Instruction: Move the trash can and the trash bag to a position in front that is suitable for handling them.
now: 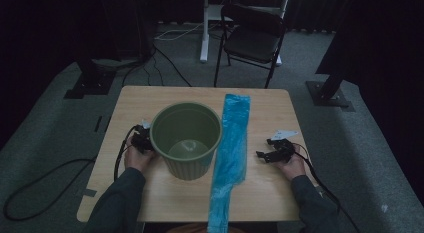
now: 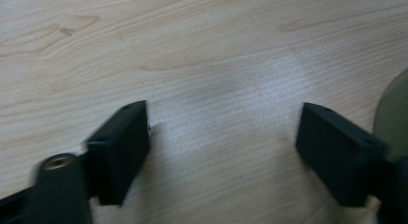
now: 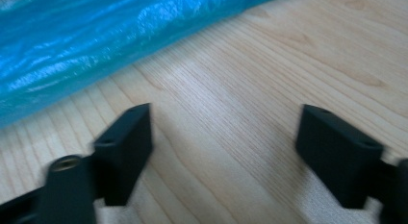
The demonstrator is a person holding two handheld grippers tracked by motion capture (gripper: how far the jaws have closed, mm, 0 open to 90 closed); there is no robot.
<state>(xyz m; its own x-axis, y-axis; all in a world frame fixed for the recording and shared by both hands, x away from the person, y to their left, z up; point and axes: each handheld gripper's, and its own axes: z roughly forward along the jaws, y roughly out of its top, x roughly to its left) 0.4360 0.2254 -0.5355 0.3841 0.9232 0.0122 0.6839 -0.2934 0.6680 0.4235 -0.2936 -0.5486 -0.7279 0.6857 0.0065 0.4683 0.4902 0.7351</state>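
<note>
A green ribbed bin [image 1: 186,139] stands upright near the middle of the wooden table [image 1: 150,95], with nothing inside it. A long folded blue plastic bag [image 1: 231,148] lies flat to the bin's right and runs over the table's near edge. My left gripper [image 1: 142,139] rests on the table just left of the bin, jaws open over bare wood [image 2: 221,132]; the bin's edge [image 2: 392,113] shows at the right of its view. My right gripper [image 1: 272,150] sits right of the bag, open, with the blue bag [image 3: 96,46] just beyond its jaws [image 3: 223,137].
A black folding chair [image 1: 252,38] and a white stand leg [image 1: 204,28] are beyond the table's far edge. Cables trail on the grey floor at left [image 1: 45,183]. Dark stand bases sit at far left [image 1: 87,83] and far right [image 1: 330,93].
</note>
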